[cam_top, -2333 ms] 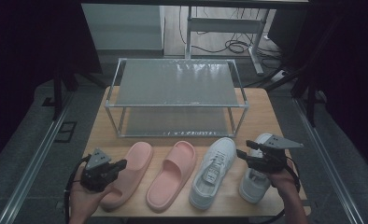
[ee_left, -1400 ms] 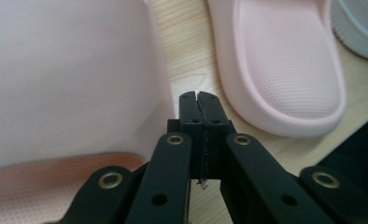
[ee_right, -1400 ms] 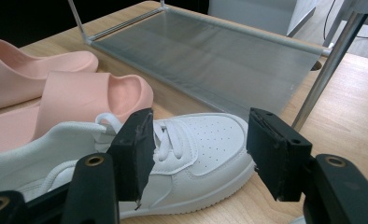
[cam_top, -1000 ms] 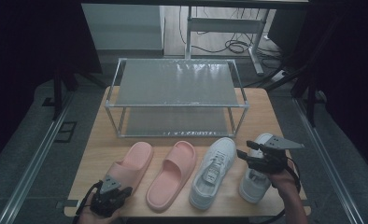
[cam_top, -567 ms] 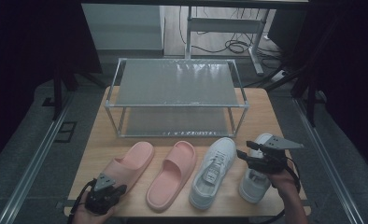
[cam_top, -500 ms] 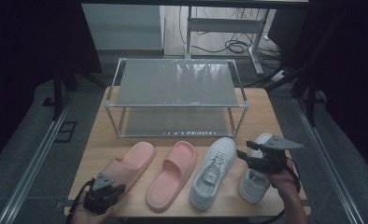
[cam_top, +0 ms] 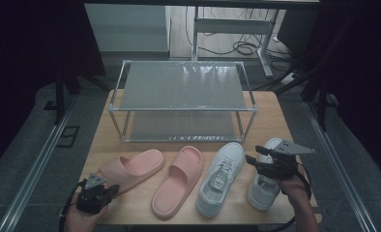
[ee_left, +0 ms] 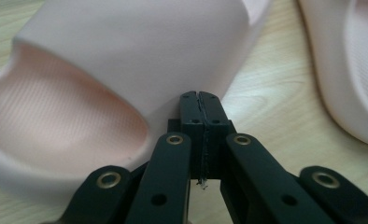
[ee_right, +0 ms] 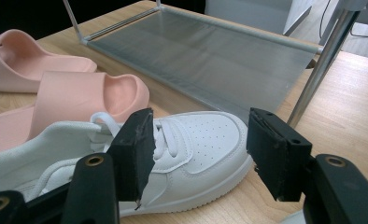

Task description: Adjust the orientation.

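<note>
Pink slipper (ee_left: pixel 102 93) heel cut off.

High view: overhead, facing forward across table (cam_top: pixel 275 116). Gripper views: low, close (both share the pink slippers (ee_left: pixel 126 60)) beyond their jaws.

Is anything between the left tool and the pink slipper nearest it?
Nothing visible. The left tool, jaws shut, sits right at the strap of the left pink slipper with no object between them. The second pink slipper lies off to one side on the table, clear of the path.
</note>
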Demonstrator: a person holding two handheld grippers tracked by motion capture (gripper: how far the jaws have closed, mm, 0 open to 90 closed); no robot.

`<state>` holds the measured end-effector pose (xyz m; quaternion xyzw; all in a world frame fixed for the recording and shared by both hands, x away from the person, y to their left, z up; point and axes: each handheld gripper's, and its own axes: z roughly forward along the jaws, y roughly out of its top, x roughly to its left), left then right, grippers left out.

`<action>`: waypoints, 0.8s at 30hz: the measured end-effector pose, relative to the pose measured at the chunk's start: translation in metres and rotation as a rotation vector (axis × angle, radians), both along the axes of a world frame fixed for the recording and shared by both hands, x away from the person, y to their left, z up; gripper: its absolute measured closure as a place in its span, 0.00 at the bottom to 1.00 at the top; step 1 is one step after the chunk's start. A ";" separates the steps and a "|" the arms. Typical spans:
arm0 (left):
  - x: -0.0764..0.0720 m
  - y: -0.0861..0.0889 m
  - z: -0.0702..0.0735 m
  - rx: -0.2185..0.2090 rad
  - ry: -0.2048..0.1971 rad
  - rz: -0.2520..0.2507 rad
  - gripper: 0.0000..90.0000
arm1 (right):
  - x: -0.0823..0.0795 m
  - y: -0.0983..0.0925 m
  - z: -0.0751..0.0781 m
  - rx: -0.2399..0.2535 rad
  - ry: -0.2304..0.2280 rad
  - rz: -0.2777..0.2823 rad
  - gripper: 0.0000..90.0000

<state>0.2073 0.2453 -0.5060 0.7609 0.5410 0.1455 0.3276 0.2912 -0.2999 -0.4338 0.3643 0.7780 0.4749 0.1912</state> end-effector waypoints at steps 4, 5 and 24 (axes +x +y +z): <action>0.005 0.006 0.000 -0.003 0.003 0.016 1.00 | 0.000 0.000 0.000 -0.001 0.000 0.001 0.47; 0.007 0.008 0.000 -0.002 0.004 0.017 1.00 | 0.000 0.000 0.000 -0.001 0.000 0.001 0.47; 0.034 0.024 0.003 -0.014 0.004 0.060 1.00 | 0.000 -0.001 0.000 -0.006 0.001 -0.003 0.47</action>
